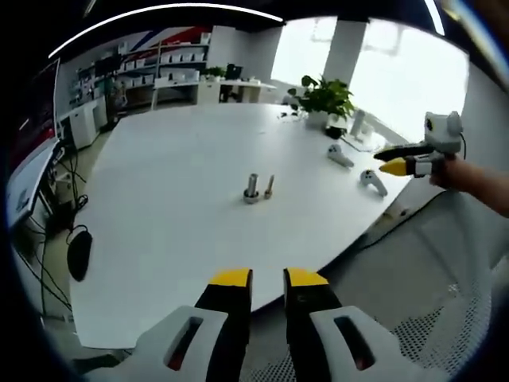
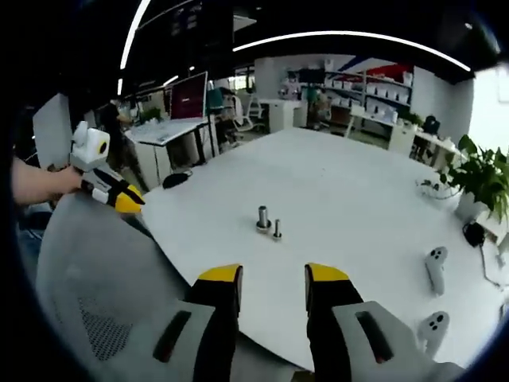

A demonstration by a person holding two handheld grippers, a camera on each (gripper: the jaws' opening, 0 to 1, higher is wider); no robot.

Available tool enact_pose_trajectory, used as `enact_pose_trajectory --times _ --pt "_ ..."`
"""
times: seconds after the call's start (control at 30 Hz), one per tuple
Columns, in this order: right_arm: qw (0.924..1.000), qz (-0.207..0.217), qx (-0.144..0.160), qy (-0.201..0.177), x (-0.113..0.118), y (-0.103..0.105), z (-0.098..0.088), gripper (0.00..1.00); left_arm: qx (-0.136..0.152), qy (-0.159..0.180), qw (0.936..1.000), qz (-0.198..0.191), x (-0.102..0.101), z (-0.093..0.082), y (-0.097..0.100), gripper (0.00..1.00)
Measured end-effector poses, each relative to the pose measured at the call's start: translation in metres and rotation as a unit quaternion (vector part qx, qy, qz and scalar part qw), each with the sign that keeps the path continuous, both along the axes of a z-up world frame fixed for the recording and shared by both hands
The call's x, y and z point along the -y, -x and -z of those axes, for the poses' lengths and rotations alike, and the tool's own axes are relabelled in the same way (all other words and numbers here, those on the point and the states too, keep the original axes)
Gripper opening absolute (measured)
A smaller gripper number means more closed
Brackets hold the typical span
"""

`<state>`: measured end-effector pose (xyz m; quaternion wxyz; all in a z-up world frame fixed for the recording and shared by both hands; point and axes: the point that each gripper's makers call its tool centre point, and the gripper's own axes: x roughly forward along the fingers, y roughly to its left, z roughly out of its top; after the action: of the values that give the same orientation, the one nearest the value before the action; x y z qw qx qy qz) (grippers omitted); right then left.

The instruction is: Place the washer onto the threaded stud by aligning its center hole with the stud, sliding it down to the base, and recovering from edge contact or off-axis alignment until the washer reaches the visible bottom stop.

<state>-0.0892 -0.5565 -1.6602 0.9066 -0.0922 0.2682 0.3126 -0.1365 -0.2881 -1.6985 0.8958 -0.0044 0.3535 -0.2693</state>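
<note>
Two small metal parts stand upright near the middle of the white table [image 1: 171,215]. The taller is a stud [image 1: 252,188] [image 2: 263,217] with a wider ring at its foot; whether that ring is the washer I cannot tell. Beside it stands a thinner bolt [image 1: 270,187] [image 2: 277,229]. My left gripper [image 1: 269,278] hovers off the table's near edge, open, with nothing between its yellow-tipped jaws. My right gripper [image 2: 273,276] is open and empty too, well short of the stud. Each gripper also shows in the other's view, held by a hand: right gripper [image 1: 390,160], left gripper [image 2: 126,200].
Two white handheld controllers [image 1: 339,156] [image 1: 372,181] [image 2: 436,267] [image 2: 433,326] lie near one table edge, with a potted plant [image 1: 324,97] [image 2: 475,173] beyond. A grey mesh chair back [image 1: 449,318] [image 2: 87,278] sits between the grippers and the table. Desks and shelves stand behind.
</note>
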Motion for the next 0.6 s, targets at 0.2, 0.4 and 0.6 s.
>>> enact_pose_trajectory --times 0.2,0.4,0.6 --pt "0.9990 0.006 0.012 -0.043 0.003 0.008 -0.001 0.33 0.016 0.009 0.9998 -0.011 -0.002 -0.006 -0.003 0.13" --pt "0.9985 0.005 0.004 -0.054 0.017 -0.007 0.007 0.34 0.013 -0.001 0.9998 -0.012 -0.004 -0.003 -0.003 0.13" --pt "0.9947 0.067 0.002 -0.078 0.021 -0.010 -0.006 0.35 0.025 0.012 0.9995 -0.012 -0.003 -0.009 -0.006 0.13"
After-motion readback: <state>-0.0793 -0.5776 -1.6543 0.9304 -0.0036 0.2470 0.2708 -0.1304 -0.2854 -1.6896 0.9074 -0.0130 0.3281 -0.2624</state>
